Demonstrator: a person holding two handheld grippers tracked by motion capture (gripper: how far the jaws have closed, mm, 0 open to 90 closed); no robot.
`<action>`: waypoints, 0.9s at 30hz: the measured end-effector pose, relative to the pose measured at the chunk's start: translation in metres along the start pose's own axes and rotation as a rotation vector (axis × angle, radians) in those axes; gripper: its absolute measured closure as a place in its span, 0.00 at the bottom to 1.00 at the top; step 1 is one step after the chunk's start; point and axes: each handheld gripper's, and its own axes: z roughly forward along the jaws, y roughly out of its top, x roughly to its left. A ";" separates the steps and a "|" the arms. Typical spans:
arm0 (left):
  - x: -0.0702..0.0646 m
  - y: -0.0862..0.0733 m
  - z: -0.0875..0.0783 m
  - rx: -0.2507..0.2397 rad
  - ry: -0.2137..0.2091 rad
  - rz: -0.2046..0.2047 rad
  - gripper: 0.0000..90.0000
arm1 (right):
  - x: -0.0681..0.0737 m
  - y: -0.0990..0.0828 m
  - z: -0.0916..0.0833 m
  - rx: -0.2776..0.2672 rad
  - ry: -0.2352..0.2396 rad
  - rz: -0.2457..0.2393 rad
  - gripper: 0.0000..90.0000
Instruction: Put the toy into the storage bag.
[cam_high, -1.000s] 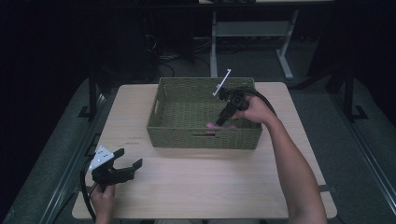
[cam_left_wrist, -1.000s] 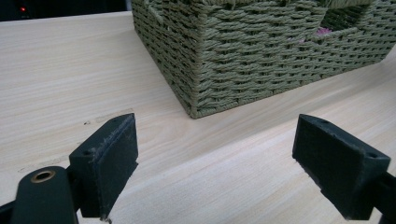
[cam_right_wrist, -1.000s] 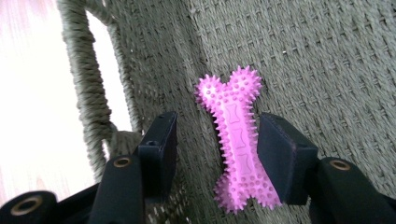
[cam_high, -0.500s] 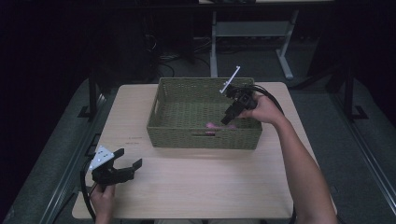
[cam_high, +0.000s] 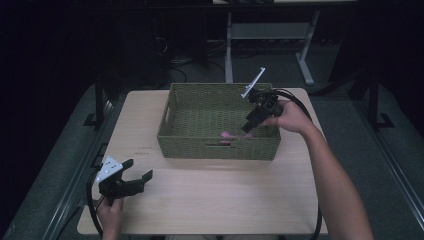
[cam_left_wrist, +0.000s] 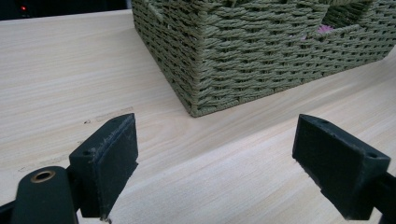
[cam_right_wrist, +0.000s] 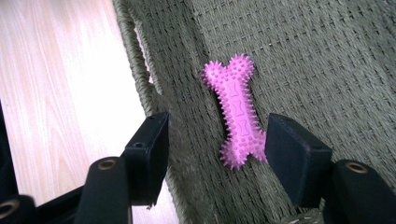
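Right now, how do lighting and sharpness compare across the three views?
High view: dim, room around the table nearly black, basket soft. Left gripper view: evenly lit, basket weave crisp. Right gripper view: table strip washed out, pink bone toy slightly blurred, claw pads softer.

The pink spiky rubber bone toy (cam_right_wrist: 236, 113) is bright magenta-pink all over, studded with small spikes along its edges and stamped down its middle with a row of little bone shapes. The olive-green woven rope basket (cam_high: 170, 131) shows a tight, even weave in one muted green (its floor reads greyer in the right gripper view). The pale wooden table (cam_high: 215, 200) is light beige with fine straight grain. The left gripper (cam_high: 134, 176) and right gripper (cam_high: 248, 126) are black, each topped by a light grey plate.
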 end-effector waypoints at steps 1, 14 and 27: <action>0.000 0.000 0.000 0.000 0.000 0.000 0.15 | 0.000 -0.001 -0.001 -0.004 0.002 -0.004 0.44; 0.000 0.000 0.000 0.004 0.002 0.005 0.15 | 0.014 -0.008 -0.013 -0.016 -0.010 -0.021 0.41; 0.000 0.000 0.001 0.004 0.001 0.005 0.15 | 0.029 -0.014 -0.020 -0.034 -0.012 -0.043 0.39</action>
